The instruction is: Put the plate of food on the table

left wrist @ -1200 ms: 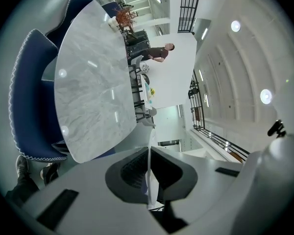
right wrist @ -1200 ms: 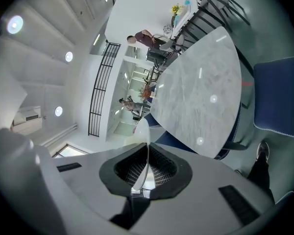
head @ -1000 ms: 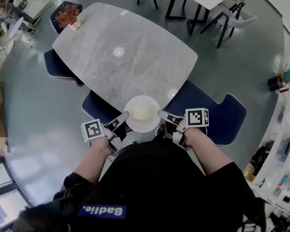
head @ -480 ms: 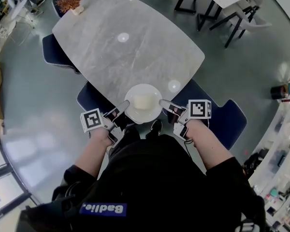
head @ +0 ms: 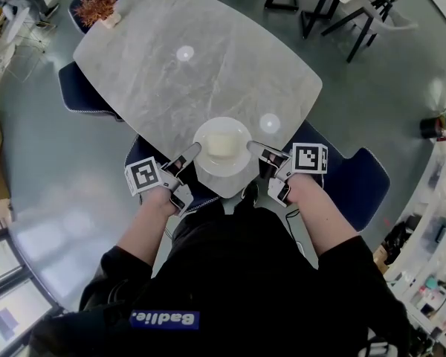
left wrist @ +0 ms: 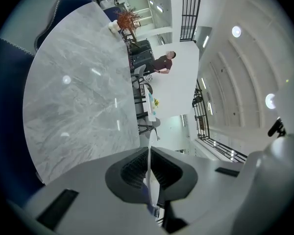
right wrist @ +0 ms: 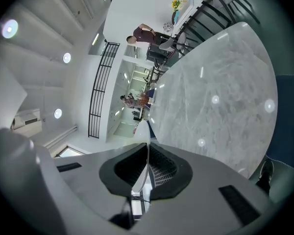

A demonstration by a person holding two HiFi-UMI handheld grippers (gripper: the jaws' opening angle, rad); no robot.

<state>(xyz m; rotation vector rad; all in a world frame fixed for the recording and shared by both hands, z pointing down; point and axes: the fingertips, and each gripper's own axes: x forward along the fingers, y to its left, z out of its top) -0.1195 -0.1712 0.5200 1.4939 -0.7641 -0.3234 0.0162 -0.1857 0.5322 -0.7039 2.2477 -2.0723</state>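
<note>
Over the near edge of the grey marble table (head: 178, 73), round white plate (head: 223, 172) carrying a pale block of food (head: 220, 145), rim clamped edge-on by left gripper (head: 190, 153) fingers and right gripper (head: 256, 149) fingers on opposite sides, navy chairs (head: 349, 188) beneath.

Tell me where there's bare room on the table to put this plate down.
Nearly the whole marble table is bare, from the plate held over its near corner to the reddish plant at the far left corner, the only occupied spot. The left gripper and right gripper clamp the plate's rim.
</note>
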